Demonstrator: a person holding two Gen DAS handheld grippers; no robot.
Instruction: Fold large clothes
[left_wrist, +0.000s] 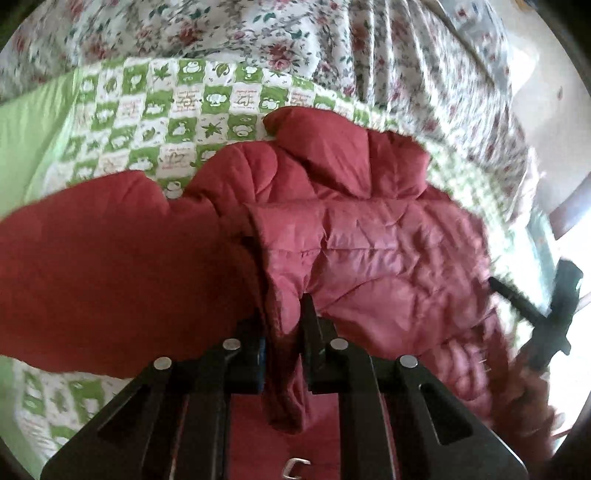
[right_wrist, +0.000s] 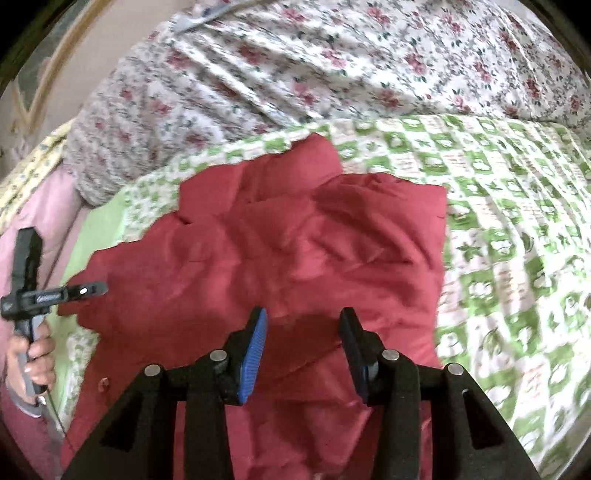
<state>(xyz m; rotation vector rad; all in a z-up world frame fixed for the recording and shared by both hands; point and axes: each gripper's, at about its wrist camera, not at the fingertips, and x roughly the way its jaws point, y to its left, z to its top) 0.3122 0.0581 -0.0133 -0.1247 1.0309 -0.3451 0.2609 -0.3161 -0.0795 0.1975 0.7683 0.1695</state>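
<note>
A large dark red quilted jacket (left_wrist: 369, 240) lies on a green-and-white checked quilt (left_wrist: 147, 107) on a bed. My left gripper (left_wrist: 282, 314) is shut on a fold of the jacket's edge, which bunches between its fingers. In the right wrist view the jacket (right_wrist: 295, 240) lies spread and rumpled. My right gripper (right_wrist: 303, 317) is open just above the jacket, with nothing between its blue pads (right_wrist: 255, 350). The left gripper (right_wrist: 85, 290) shows at the left edge of that view, held by a hand. The right gripper (left_wrist: 517, 295) shows at the right edge of the left wrist view.
A floral bedspread (right_wrist: 332, 66) lies bunched behind the quilt (right_wrist: 517, 221). A pink sheet (right_wrist: 44, 214) and the bed's edge are at the left of the right wrist view. A plain green border (left_wrist: 26, 140) lines the quilt's left side.
</note>
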